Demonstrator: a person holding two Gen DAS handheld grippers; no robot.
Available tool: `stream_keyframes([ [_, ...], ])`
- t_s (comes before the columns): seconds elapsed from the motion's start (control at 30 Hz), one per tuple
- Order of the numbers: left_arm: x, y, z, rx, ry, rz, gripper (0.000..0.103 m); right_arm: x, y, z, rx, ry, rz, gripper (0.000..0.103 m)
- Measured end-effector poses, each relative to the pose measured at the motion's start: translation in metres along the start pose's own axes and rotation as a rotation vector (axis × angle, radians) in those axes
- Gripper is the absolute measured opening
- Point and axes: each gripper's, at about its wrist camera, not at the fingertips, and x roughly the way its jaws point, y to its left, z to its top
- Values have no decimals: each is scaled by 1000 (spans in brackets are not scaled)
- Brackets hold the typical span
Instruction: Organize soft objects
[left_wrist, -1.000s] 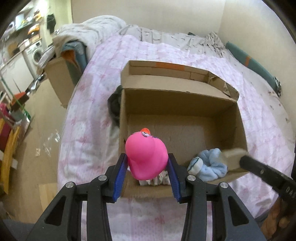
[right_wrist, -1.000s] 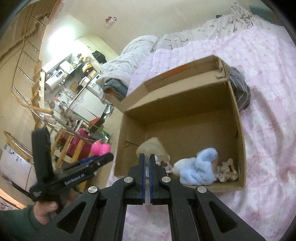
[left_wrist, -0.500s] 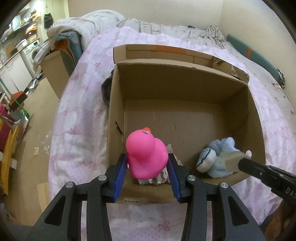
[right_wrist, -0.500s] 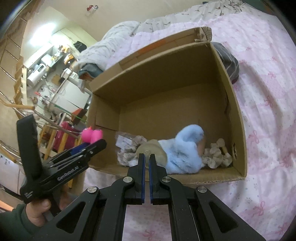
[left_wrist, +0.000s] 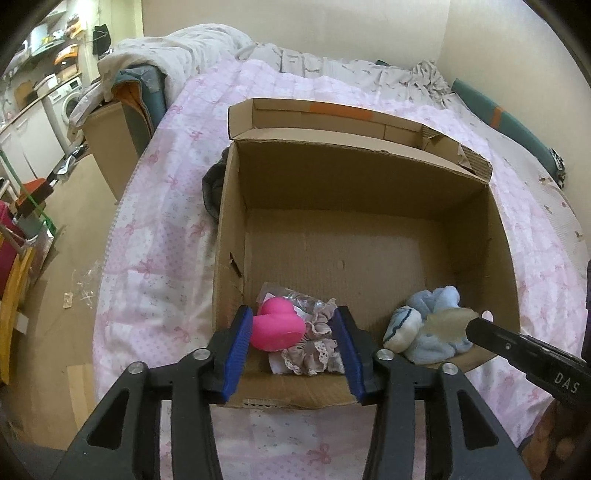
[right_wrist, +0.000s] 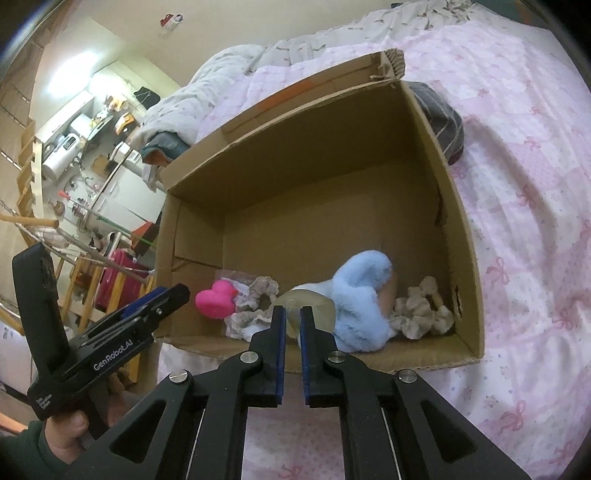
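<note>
**A:** How far along was the tidying?

**B:** Well on, by my reading; the cardboard box (left_wrist: 369, 206) sat open on the pink bedspread (left_wrist: 159, 236), and soft things were already gathered along its near wall; a pink rubber duck (left_wrist: 277, 328) at the near left, a frilly scrunchie (left_wrist: 314, 345) touching it on the right, a pale blue fluffy item (right_wrist: 360, 302) further right, and a beige scrunchie (right_wrist: 421, 314) in the near right corner.

**A:** And the grippers?

**B:** The left gripper (left_wrist: 293, 350) had its jaws spread wide above the near rim; the duck lay between them but low in the box, so I judged it let go; the right gripper (right_wrist: 292, 334) had its jaws nearly together with a narrow gap; a translucent tan piece (right_wrist: 306, 308) showed just beyond its tips, though I could not tell whether it was gripped.

**A:** Anything left to do?

**B:** A dark striped cloth (right_wrist: 441, 118) lay on the bed just outside the far right of the box; that, I guessed, might still need putting in; the far half of the box floor was bare.
</note>
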Motion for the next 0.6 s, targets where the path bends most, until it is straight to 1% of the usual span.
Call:
stream_keyframes([
  [0.03,0,0,0,-1,-1,1,55,-1,0,0,1,-4,2,9],
  [0.07,-1,0,0,-4,-4,2,58,-2,0,0,2,-9,1,9],
  [0.1,-2,1,0,-7,-6,0,61,-3,0,0,2,-15,-1,13],
  [0.13,-3,1,0,-10,-10,-2,62,-4,-1,0,4,-20,-2,22],
  [0.17,-4,1,1,-10,-13,-1,62,-5,-1,1,8,-25,-1,27],
  [0.2,-5,1,1,-7,-15,3,63,-7,-2,1,12,-32,5,40],
  [0.23,-6,1,1,-4,-19,6,63,-8,-3,2,18,-40,11,61],
  [0.27,-8,1,2,-4,-27,8,63,-11,-3,3,21,-56,18,70],
  [0.3,-10,1,2,-4,-34,10,63,-15,-2,3,19,-77,24,76],
  [0.37,-15,1,3,0,-53,14,63,-22,1,4,5,-106,37,76],
  [0.47,-23,1,3,11,-92,52,63,-30,4,4,-14,-142,21,87],
  [0.6,-33,5,3,-1,-123,84,63,-41,12,6,-65,-198,-71,100],
])
